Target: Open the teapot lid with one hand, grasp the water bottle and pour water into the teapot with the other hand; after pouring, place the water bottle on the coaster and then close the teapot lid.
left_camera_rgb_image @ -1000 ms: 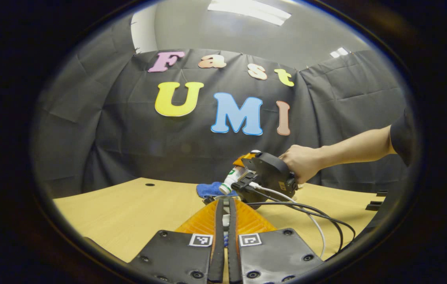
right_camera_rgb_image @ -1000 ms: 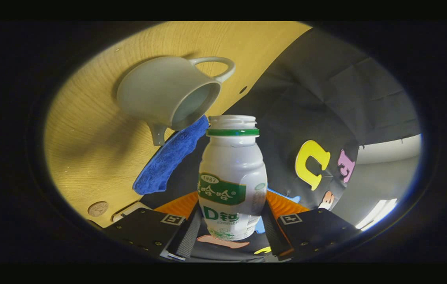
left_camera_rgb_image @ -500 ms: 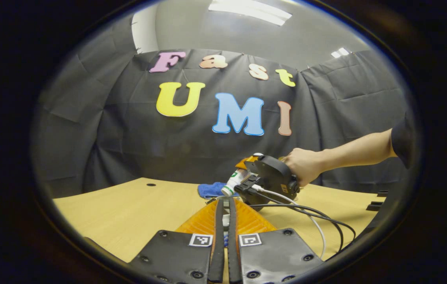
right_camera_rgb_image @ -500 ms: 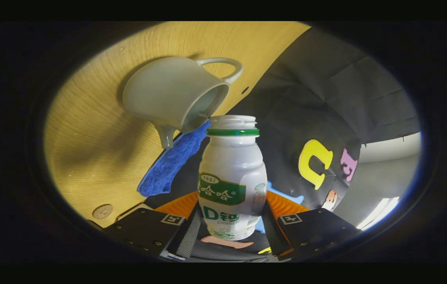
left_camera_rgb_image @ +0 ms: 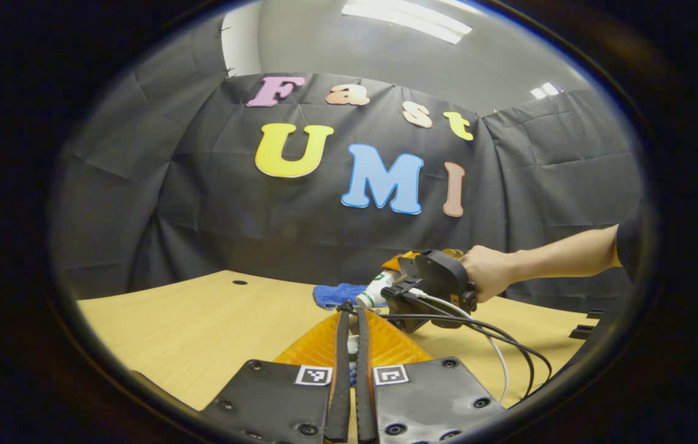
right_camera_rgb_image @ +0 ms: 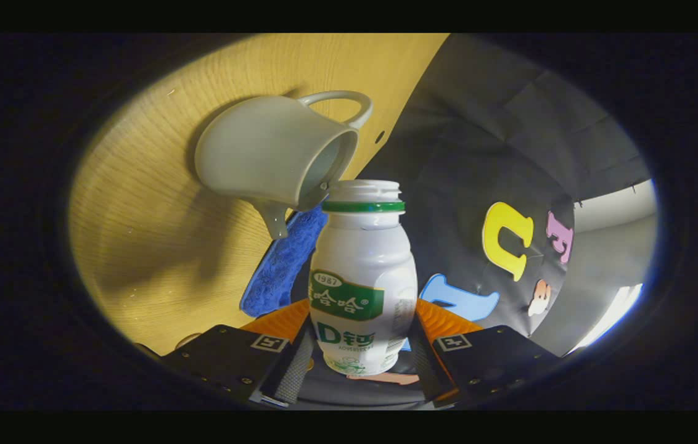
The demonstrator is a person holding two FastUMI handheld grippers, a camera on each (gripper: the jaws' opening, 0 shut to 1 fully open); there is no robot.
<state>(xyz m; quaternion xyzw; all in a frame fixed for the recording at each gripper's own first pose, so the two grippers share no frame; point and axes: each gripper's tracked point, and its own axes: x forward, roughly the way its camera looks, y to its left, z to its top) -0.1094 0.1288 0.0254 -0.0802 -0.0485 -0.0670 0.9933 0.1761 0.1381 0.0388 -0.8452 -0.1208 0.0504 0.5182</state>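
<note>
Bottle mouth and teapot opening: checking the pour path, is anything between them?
Nothing: in the right gripper view the water bottle mouth sits right at the teapot open rim.

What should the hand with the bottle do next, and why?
Probably tip the water bottle a little more over the teapot. The right gripper grips the uncapped bottle, whose mouth sits right at the open teapot's rim, and no water shows running out. The blue cloth lies beside the pot.
</note>
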